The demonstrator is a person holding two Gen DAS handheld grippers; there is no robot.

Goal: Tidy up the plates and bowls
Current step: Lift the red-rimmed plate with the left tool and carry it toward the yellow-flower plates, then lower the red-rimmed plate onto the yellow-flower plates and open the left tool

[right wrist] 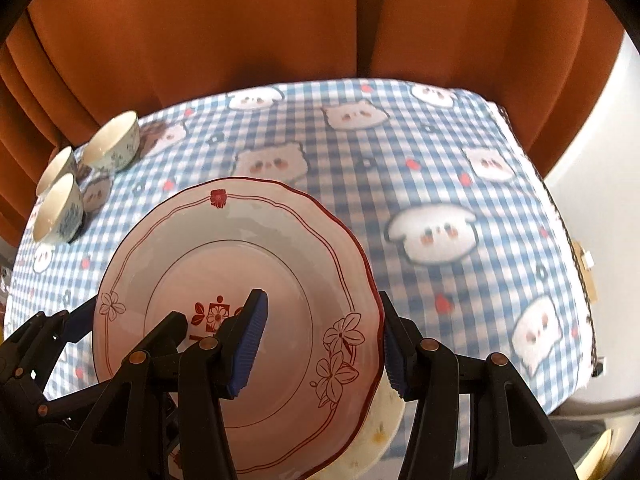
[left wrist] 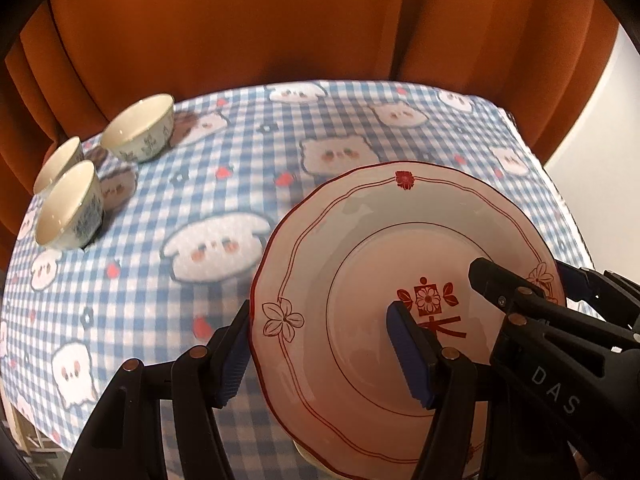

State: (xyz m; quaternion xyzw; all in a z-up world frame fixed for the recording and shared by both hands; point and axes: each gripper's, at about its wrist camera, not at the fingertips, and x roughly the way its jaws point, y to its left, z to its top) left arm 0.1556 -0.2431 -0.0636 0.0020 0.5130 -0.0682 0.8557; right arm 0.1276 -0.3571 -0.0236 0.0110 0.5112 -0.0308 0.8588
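Observation:
A white plate with a red scalloped rim and flower marks hangs tilted over the blue checked tablecloth. My left gripper is shut on its left edge, one finger on top and one beneath. My right gripper is shut on the opposite edge of the plate the same way. Each gripper shows in the other's view: the right gripper and the left gripper. A cream dish peeks out right under the plate. Three small bowls stand upright at the far left.
An orange curtain hangs behind the table's far edge. A white wall lies to the right. The bowls cluster by the far left corner. The cloth to the right and beyond the plate carries nothing.

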